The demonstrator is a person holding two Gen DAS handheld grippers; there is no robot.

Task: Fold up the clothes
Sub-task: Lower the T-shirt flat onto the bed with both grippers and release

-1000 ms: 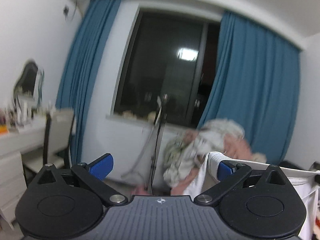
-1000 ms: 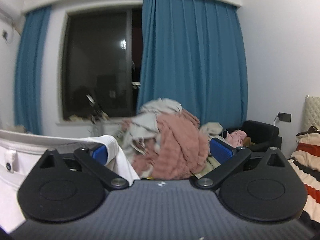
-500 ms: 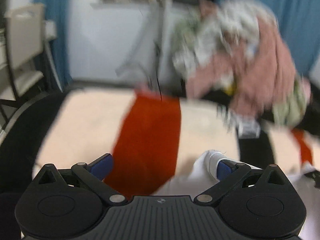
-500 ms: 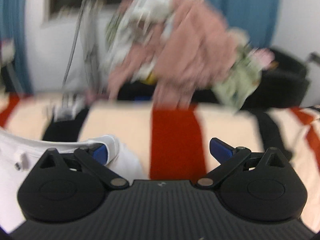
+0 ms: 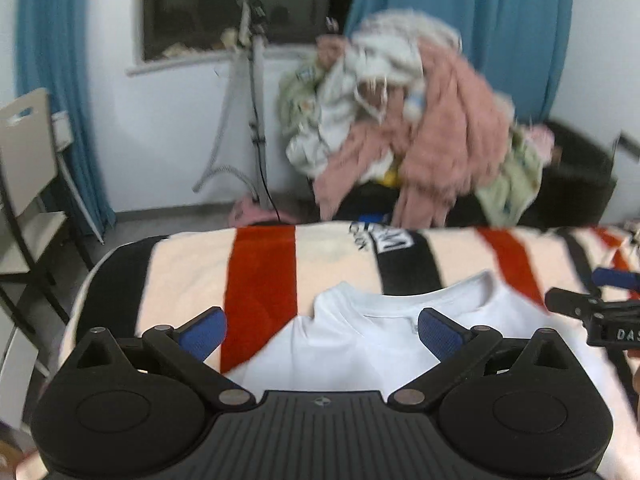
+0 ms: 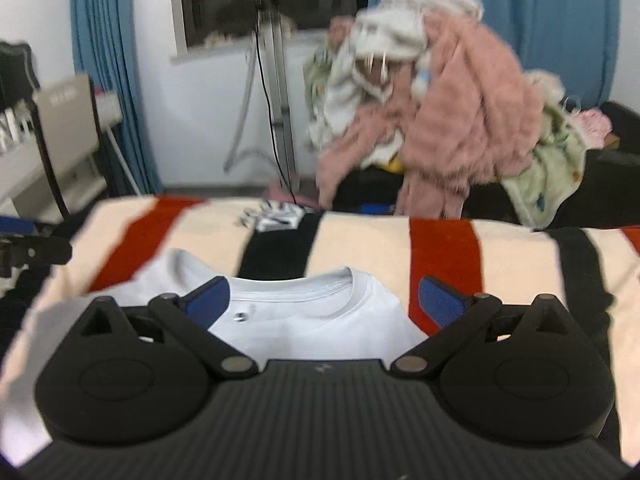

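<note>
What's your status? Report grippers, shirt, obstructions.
Left gripper open, right gripper open, neither gripping. White shirt lying on striped blanket, collar away from us. Nothing in the way.

One white T-shirt (image 5: 372, 344), one striped blanket (image 5: 264, 276), one heap of clothes (image 5: 412, 120), one chair (image 5: 24, 168) and two blue curtains (image 5: 56, 92) are counted.

Bedroom: striped bed blanket (image 5: 260, 264), curtains (image 5: 500, 20)
</note>
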